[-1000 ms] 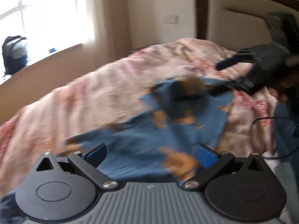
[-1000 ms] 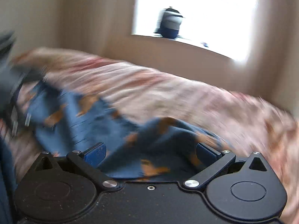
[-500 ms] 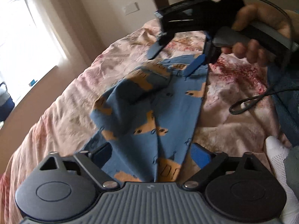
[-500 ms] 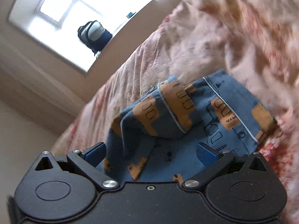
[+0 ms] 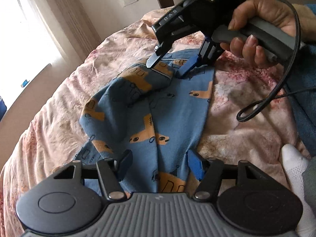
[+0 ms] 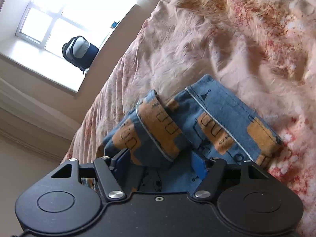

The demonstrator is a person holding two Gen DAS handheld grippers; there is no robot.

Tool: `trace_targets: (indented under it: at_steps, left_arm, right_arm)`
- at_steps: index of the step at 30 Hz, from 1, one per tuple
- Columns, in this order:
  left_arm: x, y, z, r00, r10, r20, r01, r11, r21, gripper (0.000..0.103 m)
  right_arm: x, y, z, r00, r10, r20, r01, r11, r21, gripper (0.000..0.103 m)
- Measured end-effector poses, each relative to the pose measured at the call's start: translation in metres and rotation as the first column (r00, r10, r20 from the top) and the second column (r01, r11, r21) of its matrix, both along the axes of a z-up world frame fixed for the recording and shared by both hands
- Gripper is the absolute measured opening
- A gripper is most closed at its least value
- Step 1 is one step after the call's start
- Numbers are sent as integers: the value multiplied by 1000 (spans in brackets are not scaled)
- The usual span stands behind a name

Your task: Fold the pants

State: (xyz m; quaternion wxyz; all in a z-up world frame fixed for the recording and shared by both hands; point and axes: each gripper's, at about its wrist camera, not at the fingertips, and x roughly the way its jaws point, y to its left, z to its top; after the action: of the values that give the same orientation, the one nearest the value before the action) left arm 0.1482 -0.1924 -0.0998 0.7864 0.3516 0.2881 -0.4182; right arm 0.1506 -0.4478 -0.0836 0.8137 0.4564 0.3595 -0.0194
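Blue pants with orange vehicle prints, lying rumpled on a bed under a pink flowered bedspread. One end bunched at the near edge of the left wrist view, the two cuffed leg ends at the far end. Left gripper low over the near end, jaws closing, blue fingers either side of a raised ridge of the cloth; pads not clearly pressing on it. Right gripper gripped by a bare hand at the far end, jaws closing too, fingers straddling the rolled cuff of one leg; in the right wrist view that cuff bulging up between the blue pads, a little daylight left at the sides, contact hard to judge. Second cuff flat on the bedspread just to the right of the first, touching it. Black cable looping from the right gripper down onto the bedspread. White sock at the lower right edge of the left wrist view. Bright window beyond the bed, dark backpack on its sill.
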Motion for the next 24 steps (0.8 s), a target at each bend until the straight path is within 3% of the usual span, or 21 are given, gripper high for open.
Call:
trace_targets:
  at_steps: [7,10,14,19,22,24]
  left_arm:
    - [14,10,14,992,92,-86,-100,991,-90,70]
    - [16,4,9,992,107,-67,-111,992,-60,69]
    - [7,-7,-1,998,66,1,-66,997,38,47]
    - [8,-8,0,995,98,2,-98,993,61,36]
    - [14,-6,1,992,124,-15,-123,990,68,14]
    - [16,-5,1,990,136,-39,-133,989,62,9]
  right_arm:
    - [-3,-2,0,1000,-11,-4,11,1000,1,64]
    - [-1,0,1,1000,-6,-6,6,1000,-16,63]
    - [1,2,0,1000,-7,-13,7,999,-39,57]
    - [1,-1,-4,1000,-24,-14,24,1000,-14,49]
    - [0,-3,-7,999,-39,-15,39,999,-1,39]
    - [-1,-5,-8,999,-48,-16,48,999,7,31]
